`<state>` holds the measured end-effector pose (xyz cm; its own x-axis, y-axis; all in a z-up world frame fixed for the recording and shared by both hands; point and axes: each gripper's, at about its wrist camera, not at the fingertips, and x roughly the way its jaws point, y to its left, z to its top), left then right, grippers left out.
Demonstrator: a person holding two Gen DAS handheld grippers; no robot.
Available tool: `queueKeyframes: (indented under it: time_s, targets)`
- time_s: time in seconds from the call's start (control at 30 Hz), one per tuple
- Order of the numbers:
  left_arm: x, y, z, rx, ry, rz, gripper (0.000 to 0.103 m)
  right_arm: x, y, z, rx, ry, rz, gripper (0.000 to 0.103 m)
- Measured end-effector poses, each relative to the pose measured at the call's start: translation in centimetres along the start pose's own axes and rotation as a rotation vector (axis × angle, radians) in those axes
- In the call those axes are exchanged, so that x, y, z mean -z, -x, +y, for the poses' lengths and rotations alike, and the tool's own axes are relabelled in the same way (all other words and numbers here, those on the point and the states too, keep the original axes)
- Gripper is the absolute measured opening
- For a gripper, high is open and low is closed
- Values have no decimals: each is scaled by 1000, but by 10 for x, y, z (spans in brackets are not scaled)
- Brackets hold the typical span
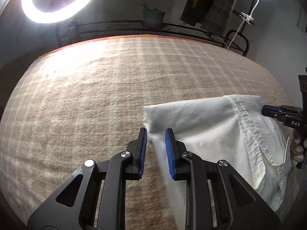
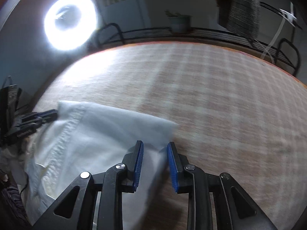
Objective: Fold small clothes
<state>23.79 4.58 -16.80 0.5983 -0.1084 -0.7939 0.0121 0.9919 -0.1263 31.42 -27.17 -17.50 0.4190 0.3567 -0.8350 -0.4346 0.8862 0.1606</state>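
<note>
White garment point(image 1: 216, 134) hangs stretched between the two tools, above a plaid-covered worktop point(image 1: 96, 95). Its lower part trails down toward the near side, out of sight; whether it touches the worktop there cannot be told.

Left tool point(image 1: 155, 151): pads a little apart, a cloth edge running up between them. The fabric lies along the right pad point(image 1: 169, 153); a slim gap shows at the other pad. The right wrist view shows this tool at the garment's left corner point(image 2: 59, 105), looking pinched on it. Judged: holding the corner, but the grip is not clearly shown in its own view.

Right tool point(image 2: 155, 164): jaws also narrowly parted, cloth passing between them, blurred. In the left wrist view its blue tips point(image 1: 268, 109) meet the right corner beside a stitched seam point(image 1: 243, 118). Firm clamp or not: cannot tell.

Key relation: the garment's held top edge runs left to right between the tools, each hand on its own corner, neither nearer. The cloth lies forward and inward of each tool, with the bare worktop spreading out beyond it.

Judged step: lowering the garment to lay it flat, edge kept taut. Risk: a corner slipping from a loose pinch.

Behind: ring light point(image 1: 59, 0), wire rack point(image 1: 134, 26) with a potted plant point(image 1: 153, 17), hanging clothes point(image 1: 211, 5).
</note>
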Motion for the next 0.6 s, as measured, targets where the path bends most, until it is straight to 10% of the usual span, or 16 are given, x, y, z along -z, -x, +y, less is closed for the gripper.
queueKeyframes:
  time_s: [0.2, 0.37, 0.6]
  targets:
    - [5, 38, 35, 4, 134, -26, 21, 9, 46, -13, -44, -79, -50, 33]
    - [16, 58, 55, 187, 345, 11, 40, 23, 72, -19, -180, -169, -74, 60]
    - [39, 41, 53, 339, 502, 123, 41, 48, 63, -35, -317, -324, -26, 59]
